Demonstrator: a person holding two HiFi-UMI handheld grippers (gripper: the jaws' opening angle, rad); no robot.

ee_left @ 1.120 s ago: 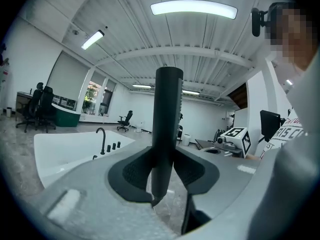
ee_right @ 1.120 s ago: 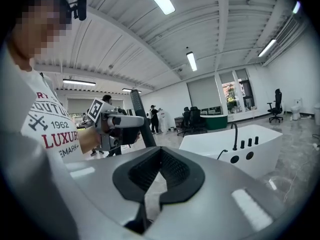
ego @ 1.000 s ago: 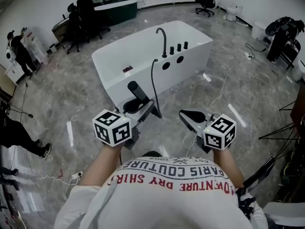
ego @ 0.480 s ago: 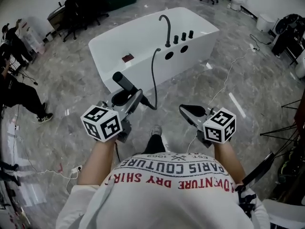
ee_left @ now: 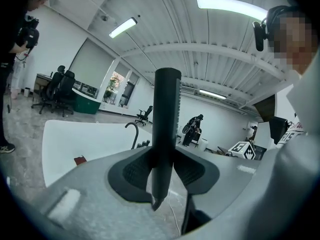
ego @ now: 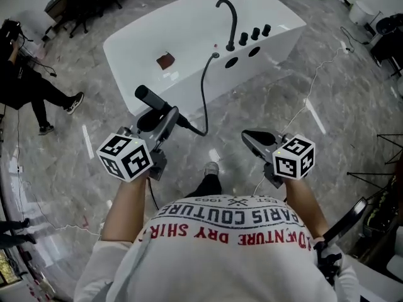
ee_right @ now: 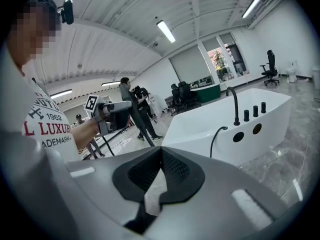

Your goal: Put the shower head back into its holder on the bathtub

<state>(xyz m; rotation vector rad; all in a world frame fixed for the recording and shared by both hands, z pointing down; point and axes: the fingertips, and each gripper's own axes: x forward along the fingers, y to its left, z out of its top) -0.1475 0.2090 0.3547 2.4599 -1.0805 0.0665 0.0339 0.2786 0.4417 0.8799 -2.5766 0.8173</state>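
Observation:
The black stick-shaped shower head [ego: 151,99] is held by my left gripper [ego: 161,117], jaws shut on its handle; it stands upright between the pads [ee_left: 165,134]. Its black hose [ego: 203,96] runs from the handle up to a fitting on the white bathtub [ego: 145,27] rim. Two dark round holes [ego: 232,61] sit in the tub's near side below the arched black faucet [ego: 228,14] and three knobs [ego: 255,34]. My right gripper [ego: 253,138] hangs shut and empty, well short of the tub [ee_right: 200,126]; its pads [ee_right: 172,171] meet with nothing between them.
A small dark-red object [ego: 165,60] lies inside the tub. A person in black [ego: 38,83] stands at the left on the marble floor. A white cable [ego: 302,106] trails across the floor at the right. My own shoe [ego: 211,167] shows below the grippers.
Both grippers and the head have moved toward the bathtub, which now looks larger and nearer. The shower head has stayed in the left gripper; the right has stayed shut.

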